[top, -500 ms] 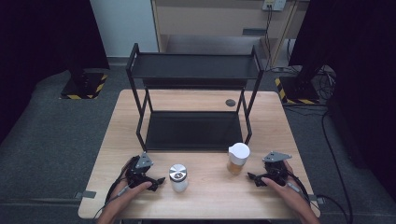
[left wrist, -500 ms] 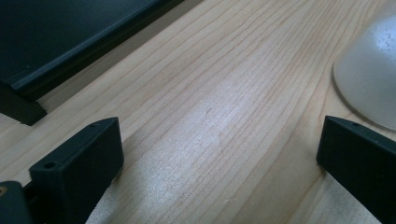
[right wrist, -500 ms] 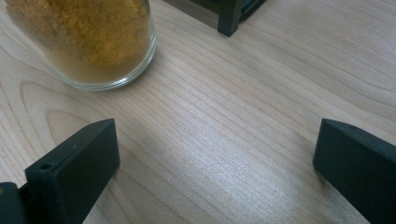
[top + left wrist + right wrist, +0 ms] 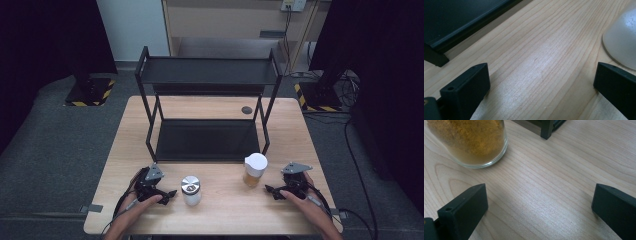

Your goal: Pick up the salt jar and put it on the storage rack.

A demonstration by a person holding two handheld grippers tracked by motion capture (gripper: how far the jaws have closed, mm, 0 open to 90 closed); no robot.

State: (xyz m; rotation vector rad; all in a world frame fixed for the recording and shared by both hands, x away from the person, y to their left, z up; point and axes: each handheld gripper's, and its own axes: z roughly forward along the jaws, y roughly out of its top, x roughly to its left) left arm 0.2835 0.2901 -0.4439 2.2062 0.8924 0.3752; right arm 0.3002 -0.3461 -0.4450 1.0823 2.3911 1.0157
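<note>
Wooden table (image 4: pixel 220 210) seen from the high view, read from left to right. Left gripper (image 4: pixel 169 194) rests on the table near the front edge, held in the person's left hand (image 4: pixel 142 199); its jaws stand wide apart with nothing between them and point toward the silver-lidded jar (image 4: pixel 190 190), which stands upright just beside them, apart from the jaws. In the left gripper view the two black jaws frame bare wood, and the jar's whitish side (image 4: pixel 624 40) appears at the upper right, beyond the right-hand jaw and not touched by it. Behind the jars, a black two-tier metal rack (image 4: pixel 207 107) stands on the middle of the table, both shelves bare. White-lidded glass jar (image 4: pixel 255 170) of orange-yellow powder stands upright in front of the rack's front right leg, well apart from the silver-lidded jar. Right gripper (image 4: pixel 269 189) lies on the table just right of this jar, held in the person's right hand (image 4: pixel 300 192), jaws spread wide and gripping nothing. In the right gripper view the jar's glass base (image 4: pixel 474 145) sits at the upper left, ahead of the left-hand jaw and clear of it, with the rack's leg (image 4: pixel 547 128) beyond.
</note>
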